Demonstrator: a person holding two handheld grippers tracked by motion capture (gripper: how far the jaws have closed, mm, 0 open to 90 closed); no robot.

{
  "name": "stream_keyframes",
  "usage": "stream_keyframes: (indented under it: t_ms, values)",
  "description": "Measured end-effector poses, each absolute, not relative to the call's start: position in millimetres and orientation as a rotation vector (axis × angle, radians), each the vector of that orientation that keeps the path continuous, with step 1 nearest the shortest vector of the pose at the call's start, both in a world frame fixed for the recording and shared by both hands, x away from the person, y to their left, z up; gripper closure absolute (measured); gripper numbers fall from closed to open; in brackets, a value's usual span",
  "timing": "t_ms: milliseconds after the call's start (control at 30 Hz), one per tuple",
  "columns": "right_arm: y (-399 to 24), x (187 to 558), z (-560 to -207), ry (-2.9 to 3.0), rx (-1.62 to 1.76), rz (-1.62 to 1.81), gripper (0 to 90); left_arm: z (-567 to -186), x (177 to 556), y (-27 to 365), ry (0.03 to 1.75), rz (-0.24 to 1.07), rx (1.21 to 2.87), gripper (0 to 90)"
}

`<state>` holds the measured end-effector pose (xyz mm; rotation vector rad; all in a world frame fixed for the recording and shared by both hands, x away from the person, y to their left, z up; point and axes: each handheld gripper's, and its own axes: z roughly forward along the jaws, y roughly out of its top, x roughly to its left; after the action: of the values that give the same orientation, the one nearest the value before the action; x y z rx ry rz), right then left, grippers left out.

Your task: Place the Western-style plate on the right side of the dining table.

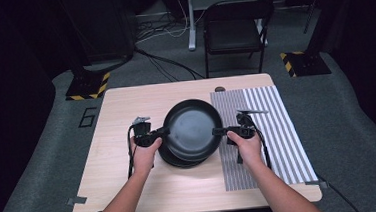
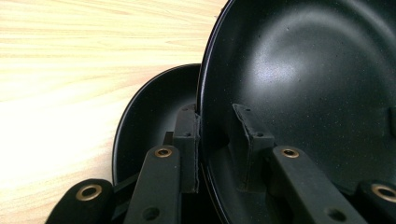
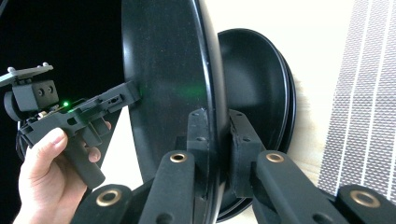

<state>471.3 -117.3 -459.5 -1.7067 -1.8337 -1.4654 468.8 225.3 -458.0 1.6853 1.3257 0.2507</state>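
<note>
We hold the top black plate (image 1: 193,128) by its rim from both sides. Our left gripper (image 1: 164,132) is clamped on its left rim and our right gripper (image 1: 216,131) is pinched tight on its right rim. It is lifted and tilted above the stack of black plates (image 1: 179,159) near the middle of the tabletop (image 1: 121,115). The striped mat (image 1: 273,130) covers the right side, reaching towards the far edge.

Looking down and forward from above the wooden table (image 1: 131,185); riding close on each gripper — sharing the lifted black plate (image 1: 193,128) from opposite rims.
</note>
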Motion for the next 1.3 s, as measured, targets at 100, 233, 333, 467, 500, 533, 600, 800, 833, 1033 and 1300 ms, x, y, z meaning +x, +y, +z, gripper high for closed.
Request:
stream_keyframes:
  t_ms: [100,233,333,467,500,533,600,800,833,1033,1300]
  values:
    - [-119.0,469.8,-457.0,-1.832,-1.709,-1.472,81.2,-456.1,468.5,223.4,1.324,0.254,1.683,72.3]
    - [-121.2,468.3,-455.1,-1.840,-1.704,-1.480,81.1,-452.4,468.3,220.6,1.317,0.252,1.695,72.1]
    - [-122.8,466.9,-453.6,-1.841,-1.709,-1.486,81.1,-451.1,468.0,218.9,1.313,0.251,1.698,72.2]
    - [-125.2,465.2,-451.3,-1.843,-1.714,-1.489,81.1,-450.0,468.0,215.6,1.310,0.253,1.696,72.0]
    - [-126.0,464.8,-450.9,-1.843,-1.714,-1.493,81.1,-449.3,468.1,214.9,1.309,0.252,1.699,72.0]
    - [-126.0,464.8,-450.9,-1.843,-1.714,-1.493,81.1,-449.3,468.1,214.9,1.309,0.252,1.699,72.0]
    - [-128.0,463.9,-449.8,-1.847,-1.712,-1.500,81.1,-448.1,468.3,213.7,1.305,0.255,1.701,72.0]
    - [-131.2,463.0,-447.8,-1.846,-1.716,-1.500,81.0,-445.4,468.8,209.9,1.300,0.255,1.704,71.9]
    - [-131.5,462.8,-447.3,-1.844,-1.718,-1.500,81.0,-445.0,468.9,209.4,1.302,0.254,1.706,71.9]
    - [-133.4,461.6,-444.7,-1.841,-1.720,-1.506,80.9,-441.4,469.3,207.9,1.293,0.256,1.715,71.9]
    - [-136.6,459.2,-438.2,-1.850,-1.723,-1.523,80.8,-435.4,469.7,203.5,1.283,0.262,1.715,71.7]
